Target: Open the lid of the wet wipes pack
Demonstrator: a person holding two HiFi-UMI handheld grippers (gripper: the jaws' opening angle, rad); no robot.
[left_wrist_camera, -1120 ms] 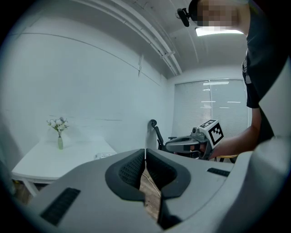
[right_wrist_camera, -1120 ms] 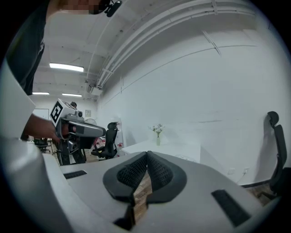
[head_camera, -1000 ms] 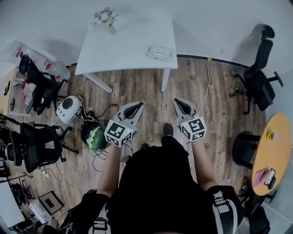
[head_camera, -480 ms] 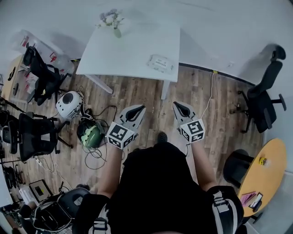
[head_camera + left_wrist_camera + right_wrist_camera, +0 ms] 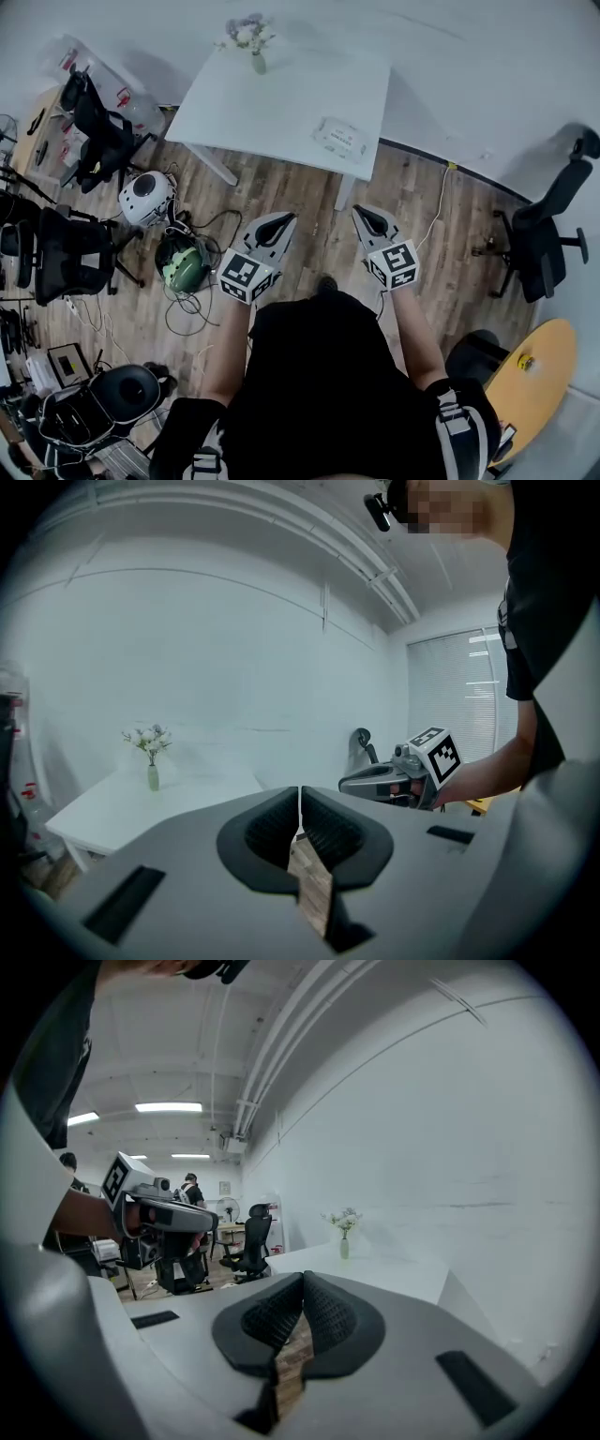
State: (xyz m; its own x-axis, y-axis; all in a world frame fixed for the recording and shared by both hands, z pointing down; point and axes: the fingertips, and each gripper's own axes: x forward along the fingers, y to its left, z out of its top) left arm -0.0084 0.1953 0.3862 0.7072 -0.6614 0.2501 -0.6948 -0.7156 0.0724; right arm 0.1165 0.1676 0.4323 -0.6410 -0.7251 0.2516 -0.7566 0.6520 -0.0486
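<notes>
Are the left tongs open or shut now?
Shut. In the left gripper view, the left tongs have their jaws meeting at the tips, with nothing held between them.

Thing: wet wipes pack [image 5: 339, 139], pale and flat, with a printed label on its top face.
Pose: lying flat, turned slightly askew.
Place: on the white table [image 5: 272, 103], near its right front corner.
Lid: too small to tell.

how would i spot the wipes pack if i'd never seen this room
Find the white table in the head view. The wipes pack lies flat near its right edge. The only other thing there, a flower vase, stands upright at the far corner.
</notes>
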